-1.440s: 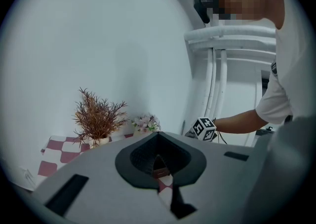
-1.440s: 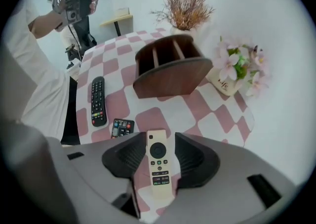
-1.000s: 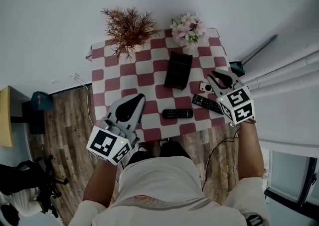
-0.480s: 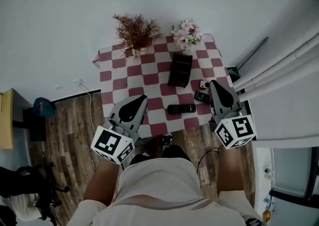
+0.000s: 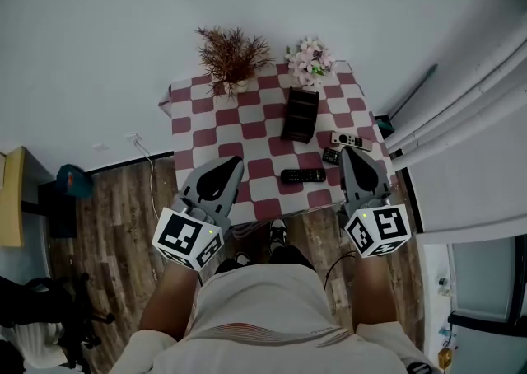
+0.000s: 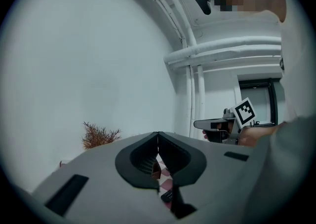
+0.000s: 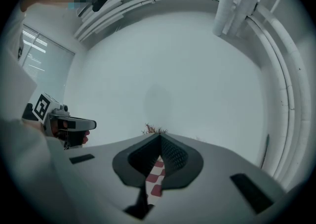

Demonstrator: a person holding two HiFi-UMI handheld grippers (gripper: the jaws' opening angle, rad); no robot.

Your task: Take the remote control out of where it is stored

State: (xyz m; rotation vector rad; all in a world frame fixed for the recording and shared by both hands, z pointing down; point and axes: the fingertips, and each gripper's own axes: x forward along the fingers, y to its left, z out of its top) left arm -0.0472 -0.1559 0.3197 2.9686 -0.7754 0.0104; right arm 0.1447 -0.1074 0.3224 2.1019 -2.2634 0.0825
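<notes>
Black remotes (image 5: 302,175) (image 5: 331,156) two, holder (image 5: 300,114) one, plants (image 5: 233,55) (image 5: 311,58) two.

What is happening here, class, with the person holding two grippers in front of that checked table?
A person holds a gripper in each hand at the near edge of a checked table. The left gripper and right gripper are both shut and empty, touching nothing. A black remote lies flat on the cloth in front of the black holder, with a second dark remote and a small white device to its right. So remotes already sit outside the holder.
</notes>
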